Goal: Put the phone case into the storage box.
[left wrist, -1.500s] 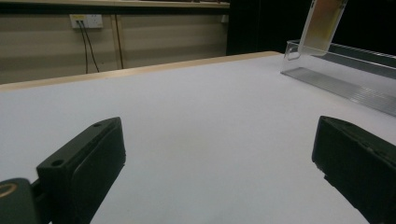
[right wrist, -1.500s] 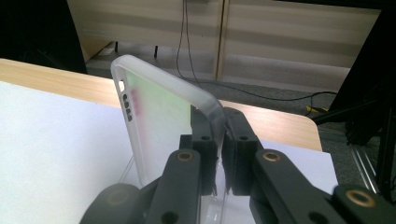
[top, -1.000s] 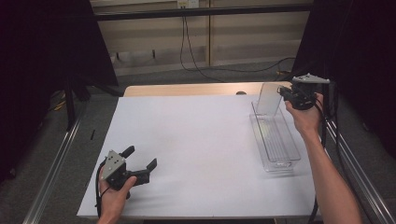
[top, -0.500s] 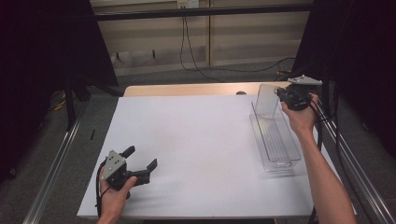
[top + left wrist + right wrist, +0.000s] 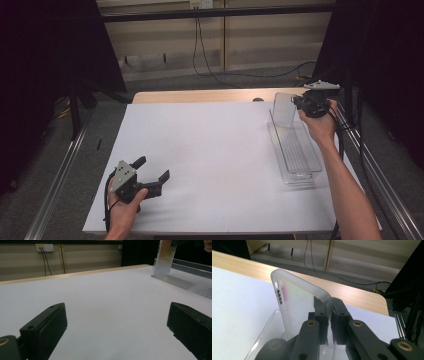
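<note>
Gripping a frosted, see-through phone case (image 5: 299, 300) by its thin edge, the right tool (image 5: 309, 102) holds it upright at the far end of a long clear plastic tray (image 5: 305, 172) on the right side of the counter (image 5: 215, 150). In the right gripper view, both black jaws are pressed together on the case's rim, with the camera cut-out and a faint pink tint near its top corner. The case's lower end seems to sit inside the tray or against its far wall, though the exact contact is hard to make out through the clear plastic.

Compared with a second ago, the right hand has drifted only slightly, toward the far edge of the counter, and the case has kept its upright stance in the clamp. That suggests the placing or lifting of the case at the tray is mid-step, neither released nor carried away.

At the near left corner of the white counter, the left tool (image 5: 152, 172) rests in the person's hand with its jaws spread wide and nothing between them. It has not shifted from where it was, so it looks idle for now, well apart from the tray.
</note>
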Demonstrator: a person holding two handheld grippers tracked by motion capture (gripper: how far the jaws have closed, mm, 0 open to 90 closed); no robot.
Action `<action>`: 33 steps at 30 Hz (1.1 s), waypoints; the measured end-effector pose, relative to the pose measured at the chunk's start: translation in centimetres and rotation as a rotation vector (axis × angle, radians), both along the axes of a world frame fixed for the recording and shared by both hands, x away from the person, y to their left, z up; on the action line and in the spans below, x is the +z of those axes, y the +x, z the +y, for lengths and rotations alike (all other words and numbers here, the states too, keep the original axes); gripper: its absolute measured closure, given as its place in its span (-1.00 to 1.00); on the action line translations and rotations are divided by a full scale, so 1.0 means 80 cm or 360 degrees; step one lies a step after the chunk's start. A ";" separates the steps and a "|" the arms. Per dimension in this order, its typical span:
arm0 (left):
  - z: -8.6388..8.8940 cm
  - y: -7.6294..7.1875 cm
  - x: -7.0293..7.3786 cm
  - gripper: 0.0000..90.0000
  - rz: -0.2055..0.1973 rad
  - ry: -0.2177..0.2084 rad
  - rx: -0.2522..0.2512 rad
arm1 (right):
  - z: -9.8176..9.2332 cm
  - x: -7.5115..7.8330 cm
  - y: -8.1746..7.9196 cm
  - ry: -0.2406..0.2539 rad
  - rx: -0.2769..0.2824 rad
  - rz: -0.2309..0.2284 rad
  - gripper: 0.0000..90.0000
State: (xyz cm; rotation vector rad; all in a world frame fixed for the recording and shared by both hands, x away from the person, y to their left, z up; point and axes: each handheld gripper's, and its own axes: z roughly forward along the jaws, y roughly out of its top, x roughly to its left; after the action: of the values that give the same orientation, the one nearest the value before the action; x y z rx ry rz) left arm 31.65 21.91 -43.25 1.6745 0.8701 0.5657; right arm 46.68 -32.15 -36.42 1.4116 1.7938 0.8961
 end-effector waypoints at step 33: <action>-0.007 0.000 -0.001 -0.93 -0.0017 0.0020 -0.0019 | -0.010 0.000 0.022 0.0046 -0.0041 0.0042 0.89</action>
State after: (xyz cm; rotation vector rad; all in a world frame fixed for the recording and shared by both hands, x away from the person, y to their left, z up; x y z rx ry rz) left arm 31.61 21.34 -43.32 1.6859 0.8500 0.5724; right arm 48.43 -32.92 -36.45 1.4680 1.7849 0.8968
